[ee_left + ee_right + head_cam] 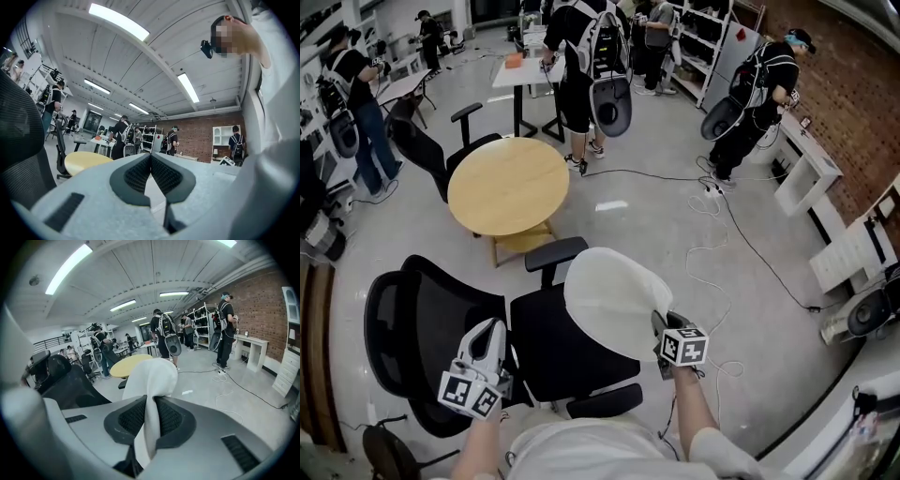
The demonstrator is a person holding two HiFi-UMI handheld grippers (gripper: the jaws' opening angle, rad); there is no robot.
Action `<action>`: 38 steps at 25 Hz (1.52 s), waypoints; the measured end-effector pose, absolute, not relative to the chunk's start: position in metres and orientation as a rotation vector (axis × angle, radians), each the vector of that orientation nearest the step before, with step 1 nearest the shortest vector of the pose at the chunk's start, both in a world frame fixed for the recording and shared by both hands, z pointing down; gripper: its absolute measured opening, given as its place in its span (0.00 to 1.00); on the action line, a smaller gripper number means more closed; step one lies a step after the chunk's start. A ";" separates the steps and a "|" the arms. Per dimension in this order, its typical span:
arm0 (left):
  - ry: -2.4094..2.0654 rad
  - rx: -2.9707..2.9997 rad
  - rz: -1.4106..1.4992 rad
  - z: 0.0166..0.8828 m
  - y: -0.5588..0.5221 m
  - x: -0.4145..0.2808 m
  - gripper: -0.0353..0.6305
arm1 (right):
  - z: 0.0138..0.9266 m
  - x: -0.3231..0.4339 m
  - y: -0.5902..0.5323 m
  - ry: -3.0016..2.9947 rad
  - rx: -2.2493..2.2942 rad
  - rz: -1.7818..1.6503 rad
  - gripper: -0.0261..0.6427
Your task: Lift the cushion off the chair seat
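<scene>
A white cushion (614,300) hangs tilted above the right side of the black chair seat (548,352). My right gripper (663,326) is shut on its near edge. In the right gripper view the cushion (152,373) rises as a folded flap out of my right gripper (151,401), pinched between the black pads. My left gripper (492,330) hovers over the seat's left side, near the mesh backrest (403,337). In the left gripper view my left gripper (151,158) has its pad tips together with nothing between them; the backrest mesh (18,140) fills the left.
A round wooden table (508,183) stands just beyond the chair, with a second black chair (427,150) behind it. Cables (722,216) trail over the floor at the right. Several people stand at the back. White shelving (853,253) lines the brick wall.
</scene>
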State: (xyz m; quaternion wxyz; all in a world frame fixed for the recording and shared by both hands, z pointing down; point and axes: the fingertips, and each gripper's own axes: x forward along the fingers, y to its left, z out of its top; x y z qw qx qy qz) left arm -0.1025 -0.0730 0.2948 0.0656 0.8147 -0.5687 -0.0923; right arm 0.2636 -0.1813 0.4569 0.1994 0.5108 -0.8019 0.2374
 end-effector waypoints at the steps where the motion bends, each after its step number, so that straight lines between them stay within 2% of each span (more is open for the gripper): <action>1: -1.716 2.459 -0.287 0.292 -0.073 -0.104 0.08 | 0.450 0.267 -0.180 -2.247 1.438 0.655 0.11; 18: -1.792 2.449 -0.406 0.260 -0.063 -0.124 0.08 | 0.299 0.313 -0.186 -2.407 1.673 0.389 0.12; 38: -1.926 2.390 -0.493 0.241 -0.034 -0.175 0.08 | 0.234 0.331 -0.124 -2.456 1.886 0.307 0.12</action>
